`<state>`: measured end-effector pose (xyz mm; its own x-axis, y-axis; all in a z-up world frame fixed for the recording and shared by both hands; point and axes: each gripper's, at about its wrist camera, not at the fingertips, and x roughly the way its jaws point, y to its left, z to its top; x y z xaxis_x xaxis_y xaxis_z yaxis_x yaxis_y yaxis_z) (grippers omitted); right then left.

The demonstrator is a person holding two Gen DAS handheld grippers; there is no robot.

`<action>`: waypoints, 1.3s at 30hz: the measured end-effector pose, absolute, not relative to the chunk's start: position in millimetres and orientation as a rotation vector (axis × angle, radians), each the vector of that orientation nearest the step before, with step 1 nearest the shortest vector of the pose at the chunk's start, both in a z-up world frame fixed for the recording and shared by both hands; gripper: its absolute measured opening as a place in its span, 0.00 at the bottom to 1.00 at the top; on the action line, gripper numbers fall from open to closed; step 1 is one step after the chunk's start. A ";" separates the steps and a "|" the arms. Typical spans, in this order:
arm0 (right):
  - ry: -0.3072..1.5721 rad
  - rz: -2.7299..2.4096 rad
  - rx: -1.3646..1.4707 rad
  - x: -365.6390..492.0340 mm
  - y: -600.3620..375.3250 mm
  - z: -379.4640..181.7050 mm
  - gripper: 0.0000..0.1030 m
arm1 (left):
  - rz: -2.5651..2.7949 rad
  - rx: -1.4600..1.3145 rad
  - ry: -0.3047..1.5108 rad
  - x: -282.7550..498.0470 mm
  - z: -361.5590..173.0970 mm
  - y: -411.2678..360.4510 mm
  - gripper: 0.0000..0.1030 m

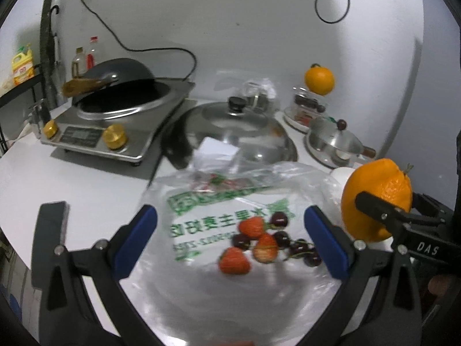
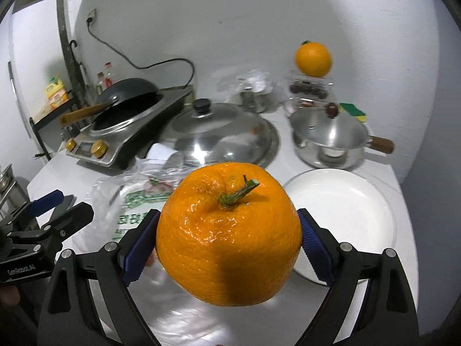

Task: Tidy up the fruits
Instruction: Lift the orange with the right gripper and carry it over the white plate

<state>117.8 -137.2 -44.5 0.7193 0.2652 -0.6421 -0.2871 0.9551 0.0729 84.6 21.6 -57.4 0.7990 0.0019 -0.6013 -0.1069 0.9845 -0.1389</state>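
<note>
While the right gripper [image 2: 229, 248] pinches the big orange [image 2: 229, 235] between its blue pads, lifted clear of the counter, the sorting looks barely begun. The white plate [image 2: 345, 201] sits at about two o'clock from the held fruit, and the part of it in view is bare, so I would guess it is where the orange is meant to go, though nothing confirms that. The left gripper [image 1: 230, 239] has its tongs spread with nothing between them, hovering over the clear plastic bag [image 1: 219, 201]. On or in that bag, I can't tell which, lie the strawberries [image 1: 250, 243] and, at three o'clock from them, the dark cherries [image 1: 296, 245], all untouched. A second orange [image 1: 319, 80] is perched far back at one o'clock, on top of a clear container [image 1: 309, 103]. Nearly everything is left to do.
</note>
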 end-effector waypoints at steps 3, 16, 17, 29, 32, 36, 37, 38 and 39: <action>0.689 0.280 -0.027 114.6 -155.0 -40.1 0.91 | 0.044 -0.162 0.640 86.7 -54.8 10.1 1.00; 0.679 0.210 0.013 119.8 -209.7 -43.7 0.91 | 0.013 -0.108 0.660 102.3 -52.4 -31.9 1.00; 0.680 0.207 0.015 121.1 -213.5 -44.7 0.91 | 0.011 -0.107 0.661 103.0 -53.0 -33.3 1.00; 0.712 0.176 0.003 167.6 -237.1 -65.2 0.91 | -0.003 -0.088 0.690 142.8 -62.2 -51.5 1.00; 0.729 0.171 -0.007 184.0 -238.6 -72.4 0.91 | -0.003 -0.092 0.702 153.1 -66.4 -51.6 1.00; 0.746 0.165 -0.021 203.5 -237.6 -79.8 0.91 | 0.005 -0.102 0.712 165.5 -71.4 -47.2 1.00; 0.751 0.164 -0.022 208.2 -237.2 -81.8 0.91 | 0.006 -0.103 0.714 167.7 -72.7 -46.9 1.00; 0.756 0.164 -0.024 211.9 -236.4 -83.3 0.91 | 0.009 -0.106 0.719 171.3 -74.9 -45.2 1.00; 0.761 0.163 -0.026 216.1 -235.9 -85.6 0.91 | 0.010 -0.108 0.722 173.4 -76.3 -44.6 1.00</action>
<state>216.1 -235.9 -85.6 0.7123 0.1377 -0.6883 -0.1566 0.9870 0.0354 173.4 -44.6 -76.3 0.7507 -0.0280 -0.6600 -0.0469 0.9943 -0.0954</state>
